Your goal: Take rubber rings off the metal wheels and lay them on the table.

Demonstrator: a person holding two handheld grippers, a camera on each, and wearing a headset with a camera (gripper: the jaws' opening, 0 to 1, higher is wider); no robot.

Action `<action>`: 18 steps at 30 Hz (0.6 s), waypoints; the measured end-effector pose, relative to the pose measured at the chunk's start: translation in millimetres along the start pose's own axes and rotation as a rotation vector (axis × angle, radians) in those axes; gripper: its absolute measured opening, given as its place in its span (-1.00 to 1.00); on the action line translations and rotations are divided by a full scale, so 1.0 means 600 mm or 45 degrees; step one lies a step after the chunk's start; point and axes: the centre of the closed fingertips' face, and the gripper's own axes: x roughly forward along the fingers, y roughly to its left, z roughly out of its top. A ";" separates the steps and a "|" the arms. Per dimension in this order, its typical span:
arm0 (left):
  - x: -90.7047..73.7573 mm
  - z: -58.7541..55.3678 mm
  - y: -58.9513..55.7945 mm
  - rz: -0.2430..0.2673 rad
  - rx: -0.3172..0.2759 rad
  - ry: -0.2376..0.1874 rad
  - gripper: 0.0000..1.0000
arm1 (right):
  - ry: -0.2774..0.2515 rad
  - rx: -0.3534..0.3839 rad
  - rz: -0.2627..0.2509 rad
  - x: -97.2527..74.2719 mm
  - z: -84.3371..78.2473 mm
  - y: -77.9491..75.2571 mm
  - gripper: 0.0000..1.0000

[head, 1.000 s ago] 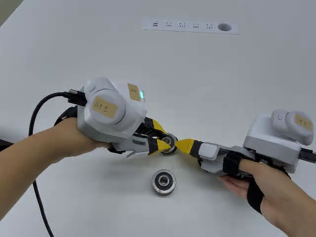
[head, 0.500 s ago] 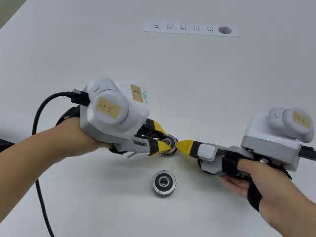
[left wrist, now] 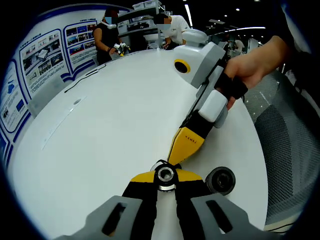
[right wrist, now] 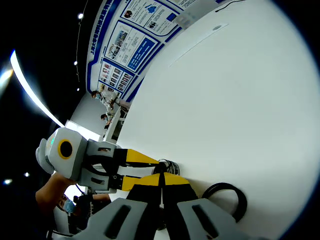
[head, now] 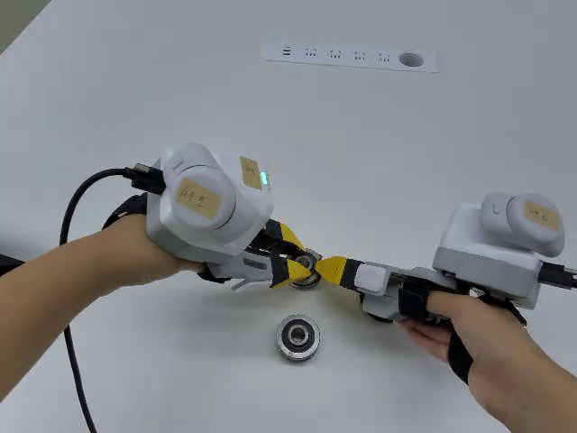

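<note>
Left tongs (left wrist: 165, 178) are shut tight on a metal wheel (head: 307, 262), with one yellow jaw on each side of it. They hold it low over the bench (head: 406, 153); I cannot tell whether the wheel rests on the surface. Compared with one second ago this grip is the same, and the wheel has not slipped or turned as far as I can see.

Just below it, nearer to the person, the second wheel (head: 298, 335) lies flat on the bench in the same place as before. Its black rubber ring (head: 281, 336) sits around it, untouched.

To the right, the right tongs (head: 332, 267) reach in from the side. In the right gripper view their jaws are pressed together, with only a thin dark line between them, and the yellow tip touches the rim of the held wheel. Probably they pinch the edge of the ring on that wheel, but the contact is too small to be sure. The body of this gripper seems to have come slightly nearer to the left one, while the tip stayed on the rim.

From this I judge that the last second brought only a firmer hold and no real peeling. The ring on the held wheel does not look pulled away yet. Both rings, I think, remain to be taken off and laid down.
</note>
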 end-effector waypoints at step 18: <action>0.000 -0.001 0.001 0.006 -0.003 0.002 -0.75 | 0.007 -0.056 0.070 0.013 0.008 0.023 -0.98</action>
